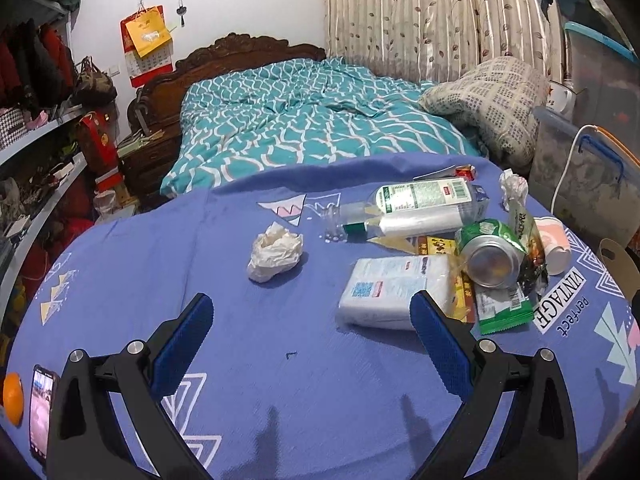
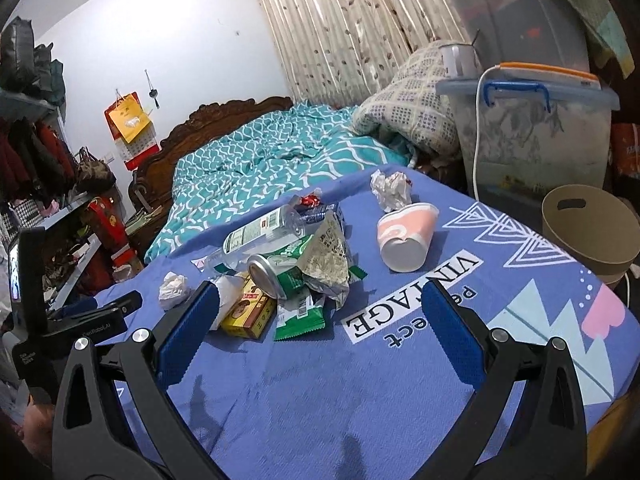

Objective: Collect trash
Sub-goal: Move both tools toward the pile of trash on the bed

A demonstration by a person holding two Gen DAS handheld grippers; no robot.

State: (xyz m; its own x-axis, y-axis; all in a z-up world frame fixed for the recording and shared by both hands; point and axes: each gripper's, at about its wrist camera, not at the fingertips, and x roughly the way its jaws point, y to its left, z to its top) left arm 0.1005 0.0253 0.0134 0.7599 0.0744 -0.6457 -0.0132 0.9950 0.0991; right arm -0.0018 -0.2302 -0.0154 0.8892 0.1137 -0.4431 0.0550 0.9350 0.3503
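Observation:
Trash lies on a table with a blue cloth [image 1: 280,380]. In the left wrist view: a crumpled tissue [image 1: 275,252], a clear plastic bottle [image 1: 412,208], a white tissue pack [image 1: 394,292], a green can [image 1: 490,254], a green wrapper [image 1: 506,312], a pink paper cup [image 1: 554,246] and a paper ball [image 1: 513,188]. My left gripper [image 1: 312,336] is open and empty, just short of the tissue pack. In the right wrist view the can [image 2: 276,272], yellow box [image 2: 250,312], cup [image 2: 406,236] and paper ball [image 2: 390,190] show. My right gripper [image 2: 320,320] is open and empty near the pile.
A brown round bin [image 2: 592,232] stands at the table's right edge. Storage boxes [image 2: 540,136] stand behind it. A bed with a teal quilt [image 1: 304,120] is beyond the table. A phone [image 1: 40,412] and an orange [image 1: 12,398] lie at the left edge. Shelves line the left wall.

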